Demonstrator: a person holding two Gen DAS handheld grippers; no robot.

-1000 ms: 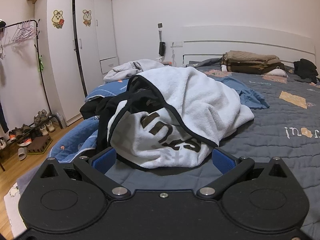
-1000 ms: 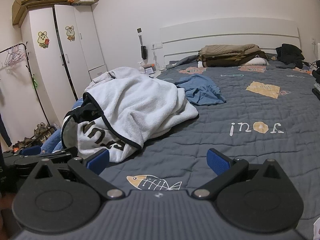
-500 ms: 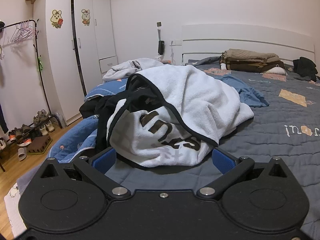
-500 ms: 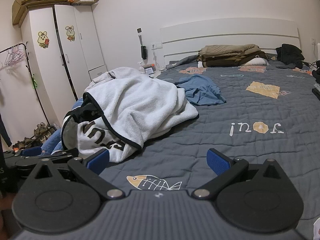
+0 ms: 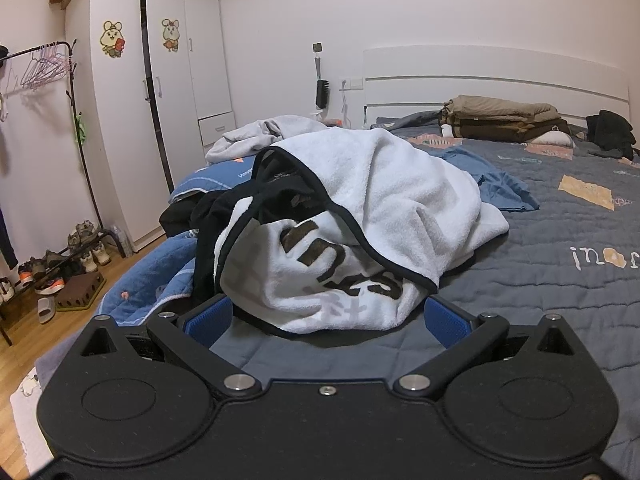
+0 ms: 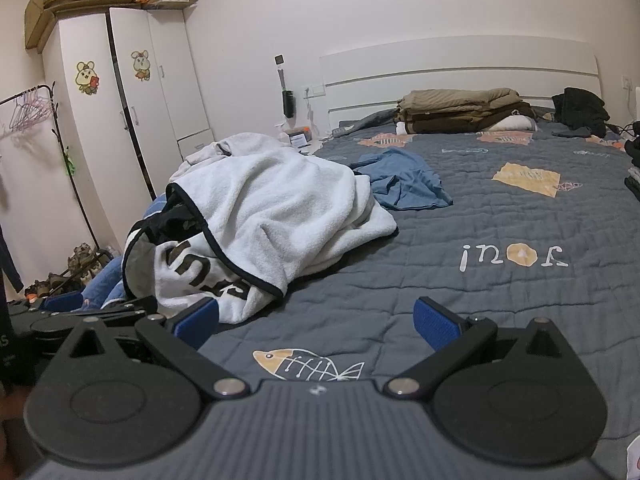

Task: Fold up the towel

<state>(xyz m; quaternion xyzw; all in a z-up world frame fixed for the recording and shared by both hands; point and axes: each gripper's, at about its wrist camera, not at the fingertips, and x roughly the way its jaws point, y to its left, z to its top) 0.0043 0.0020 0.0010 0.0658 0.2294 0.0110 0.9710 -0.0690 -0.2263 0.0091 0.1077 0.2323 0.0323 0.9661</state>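
A crumpled white towel (image 5: 372,216) with black trim and dark lettering lies heaped on the grey bed quilt (image 5: 540,288). My left gripper (image 5: 326,318) is open, and the towel's near edge sits just in front of and between its blue pads, apart from them. In the right wrist view the same towel (image 6: 272,216) lies ahead to the left. My right gripper (image 6: 316,320) is open over bare quilt, its left pad close beside the towel's hem. The left gripper (image 6: 80,308) shows at the far left of that view.
A blue garment (image 6: 404,180) lies behind the towel, dark clothes (image 5: 212,216) and a grey garment (image 5: 260,136) at its left. Folded brown bedding (image 6: 460,110) and black clothes (image 6: 580,110) sit by the headboard. A wardrobe (image 5: 132,128), clothes rack (image 5: 44,68) and shoes (image 5: 60,264) stand left of the bed.
The left gripper has edged a little closer to the towel, which looks slightly larger. The right gripper has hardly moved. Both stay open.
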